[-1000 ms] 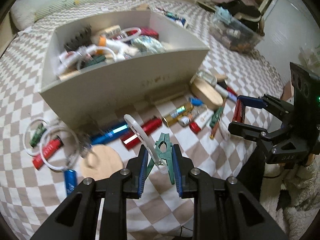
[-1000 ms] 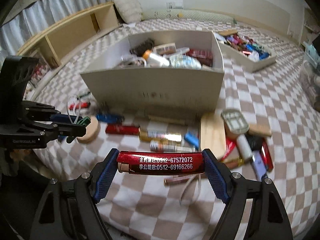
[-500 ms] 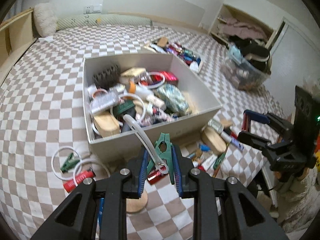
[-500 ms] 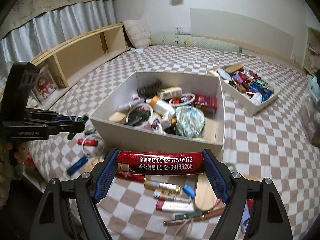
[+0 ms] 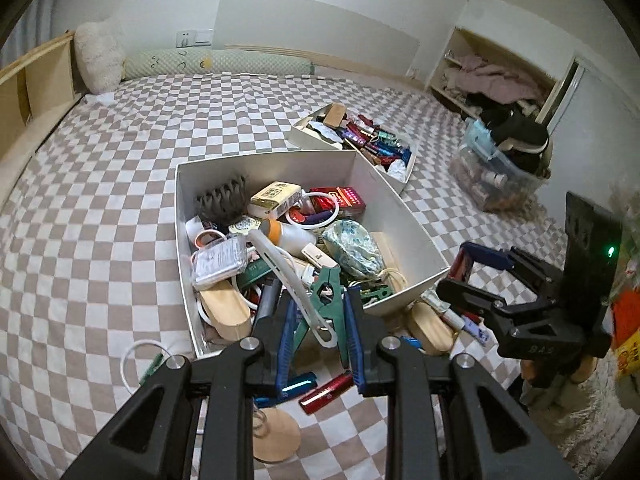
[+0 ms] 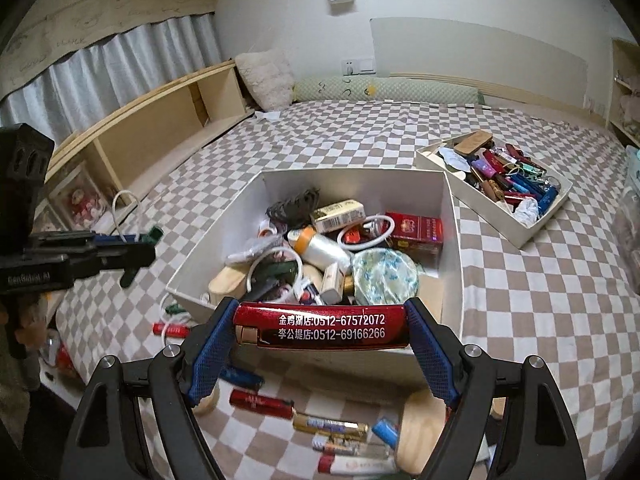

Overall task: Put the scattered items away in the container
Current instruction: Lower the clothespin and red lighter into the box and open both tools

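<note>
Right wrist: one red lighter (image 6: 326, 328) in the right tool (image 6: 320, 344), two boxes (image 6: 454, 216).

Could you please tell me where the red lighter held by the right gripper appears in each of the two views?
Left wrist view: the red lighter shows end-on at right, clamped in the right gripper.
Right wrist view: it lies crosswise at lower centre, printed side up.
Shared landmark: the white box beyond it.
</note>
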Demonstrator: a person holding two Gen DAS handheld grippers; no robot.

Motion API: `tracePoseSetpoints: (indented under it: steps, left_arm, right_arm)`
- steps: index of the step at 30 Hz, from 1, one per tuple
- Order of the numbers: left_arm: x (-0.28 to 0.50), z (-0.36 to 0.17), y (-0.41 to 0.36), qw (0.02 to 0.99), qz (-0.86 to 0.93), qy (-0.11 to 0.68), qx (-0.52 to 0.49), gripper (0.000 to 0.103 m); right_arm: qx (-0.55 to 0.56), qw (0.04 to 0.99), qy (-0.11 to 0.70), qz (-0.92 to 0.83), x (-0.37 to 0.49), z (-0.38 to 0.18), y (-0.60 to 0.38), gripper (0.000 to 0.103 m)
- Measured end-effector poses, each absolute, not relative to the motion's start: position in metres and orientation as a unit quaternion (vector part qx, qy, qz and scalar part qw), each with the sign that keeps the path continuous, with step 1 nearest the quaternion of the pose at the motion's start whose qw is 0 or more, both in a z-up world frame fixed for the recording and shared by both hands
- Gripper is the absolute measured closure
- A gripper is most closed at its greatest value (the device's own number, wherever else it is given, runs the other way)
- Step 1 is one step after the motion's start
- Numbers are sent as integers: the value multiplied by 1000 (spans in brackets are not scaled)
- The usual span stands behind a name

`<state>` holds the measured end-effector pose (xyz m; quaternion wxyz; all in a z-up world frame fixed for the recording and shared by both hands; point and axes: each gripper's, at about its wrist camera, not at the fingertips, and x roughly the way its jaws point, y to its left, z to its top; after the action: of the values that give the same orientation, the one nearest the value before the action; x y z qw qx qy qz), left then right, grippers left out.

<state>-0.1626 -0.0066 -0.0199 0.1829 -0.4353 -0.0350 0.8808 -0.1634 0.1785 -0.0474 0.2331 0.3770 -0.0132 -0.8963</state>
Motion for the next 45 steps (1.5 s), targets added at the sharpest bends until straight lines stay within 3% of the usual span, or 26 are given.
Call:
tracePoseSetpoints:
  steps: [14, 28, 45]
  left_arm:
    - [-206, 1, 14, 187, 886, -11, -425, 79]
    - [-240, -46, 23, 151, 853, -18, -500, 79]
    - [-253, -90, 19, 114, 824, -9, -554, 79]
  right_arm:
    - [398, 212, -39, -892, -201, -54, 178, 20]
    - [505, 186, -22, -843, -242, -81, 161, 20]
    - [530, 163, 6, -832, -237, -96, 154, 20]
